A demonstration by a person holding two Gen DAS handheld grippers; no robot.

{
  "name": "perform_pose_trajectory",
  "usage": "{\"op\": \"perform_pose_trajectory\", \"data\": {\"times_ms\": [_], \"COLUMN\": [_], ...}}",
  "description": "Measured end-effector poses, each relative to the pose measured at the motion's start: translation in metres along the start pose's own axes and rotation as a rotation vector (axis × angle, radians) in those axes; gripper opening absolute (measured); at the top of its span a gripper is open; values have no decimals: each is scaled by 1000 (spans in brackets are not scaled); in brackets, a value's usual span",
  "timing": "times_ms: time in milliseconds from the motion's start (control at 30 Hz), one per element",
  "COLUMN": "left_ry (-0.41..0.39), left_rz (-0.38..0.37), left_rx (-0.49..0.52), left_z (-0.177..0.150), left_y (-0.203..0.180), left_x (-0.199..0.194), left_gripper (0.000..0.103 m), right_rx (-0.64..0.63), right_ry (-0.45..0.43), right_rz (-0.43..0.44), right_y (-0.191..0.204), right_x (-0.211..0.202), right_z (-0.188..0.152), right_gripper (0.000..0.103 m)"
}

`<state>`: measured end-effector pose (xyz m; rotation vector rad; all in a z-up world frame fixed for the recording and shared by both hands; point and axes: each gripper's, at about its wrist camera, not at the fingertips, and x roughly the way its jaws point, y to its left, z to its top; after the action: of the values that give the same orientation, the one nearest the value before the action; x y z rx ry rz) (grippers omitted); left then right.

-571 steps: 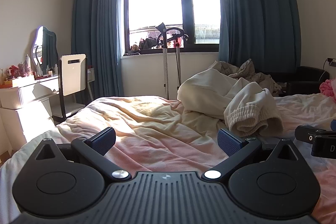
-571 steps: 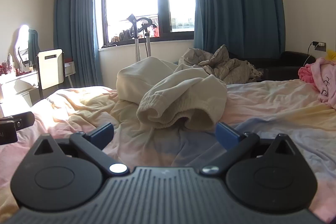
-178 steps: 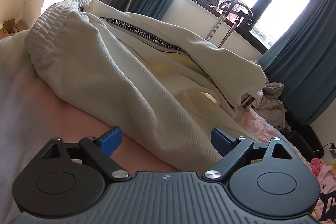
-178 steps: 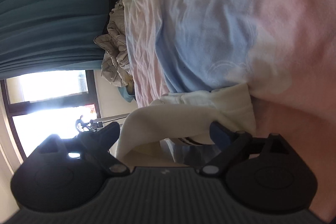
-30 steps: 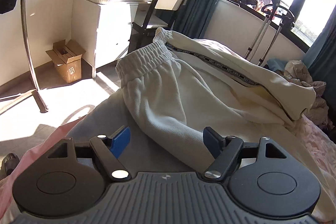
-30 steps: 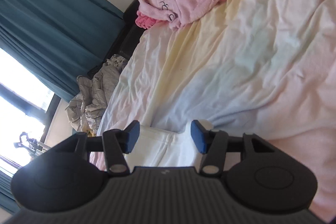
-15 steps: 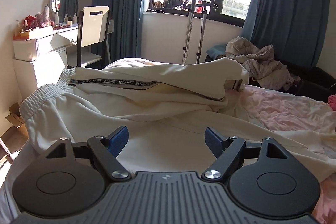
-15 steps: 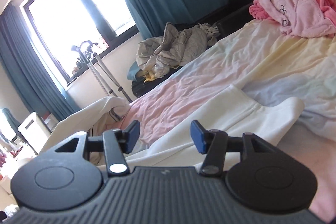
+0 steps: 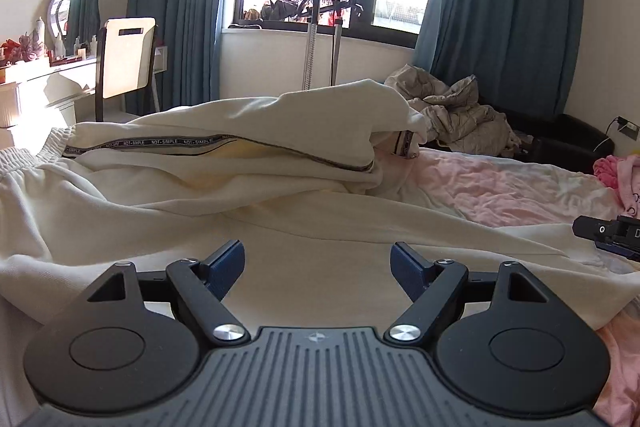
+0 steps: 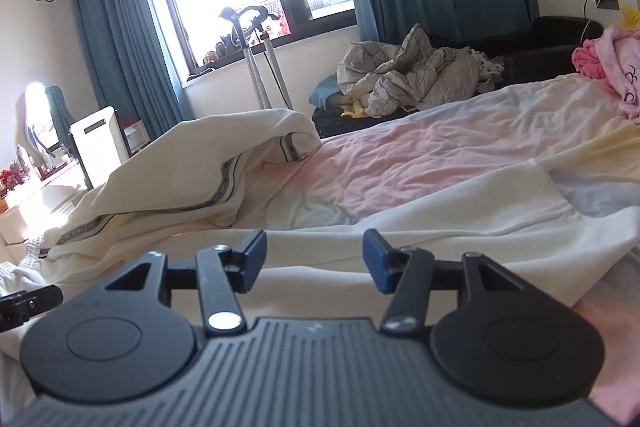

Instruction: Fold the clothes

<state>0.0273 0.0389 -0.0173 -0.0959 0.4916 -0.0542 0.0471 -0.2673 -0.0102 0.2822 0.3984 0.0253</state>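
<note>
Bedsheet (image 9: 520, 187) now carries the cream sweatpants (image 9: 280, 227) spread flat; your left gripper (image 9: 318, 265) and right gripper (image 10: 314, 259), released, have levelled out, so folding can begin.

Both grippers look alike: the left gripper (image 9: 318, 267) and right gripper (image 10: 314, 259) each have a ribbed dark-grey body, two round black discs, black linkage arms with silver screws, and blue pads (image 9: 226, 264) on the fingers.
</note>
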Motion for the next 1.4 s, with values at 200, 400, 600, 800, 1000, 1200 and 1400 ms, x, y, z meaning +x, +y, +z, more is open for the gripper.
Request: {"op": "perform_pose_trajectory", "data": {"times_ms": [200, 400, 600, 800, 1000, 1200, 1400], "left_ry": [-43, -5, 2, -59, -93, -74, -43], "left_rz": [18, 32, 32, 84, 130, 173, 226], "left_rx": [65, 120, 147, 241, 397, 491, 568], "left_z": [-3, -11, -10, 25, 77, 118, 136], "left_y": [-3, -9, -20, -34, -51, -60, -80], "left_x": [0, 6, 15, 40, 100, 176, 249], "left_gripper": [83, 83, 83, 92, 93, 94, 97], "right_rx": [-12, -29, -33, -7, 24, 61, 130], "right_ry": [-11, 15, 14, -2, -3, -4, 38], "right_rz": [2, 23, 16, -1, -9, 13, 60], "right_y": [10, 15, 16, 10, 2, -4, -15], "right_x": [12, 16, 18, 19, 25, 35, 52], "right_z": [-6, -8, -9, -6, -3, 1, -1], "right_gripper": [55, 55, 61, 73, 83, 85, 85]}}
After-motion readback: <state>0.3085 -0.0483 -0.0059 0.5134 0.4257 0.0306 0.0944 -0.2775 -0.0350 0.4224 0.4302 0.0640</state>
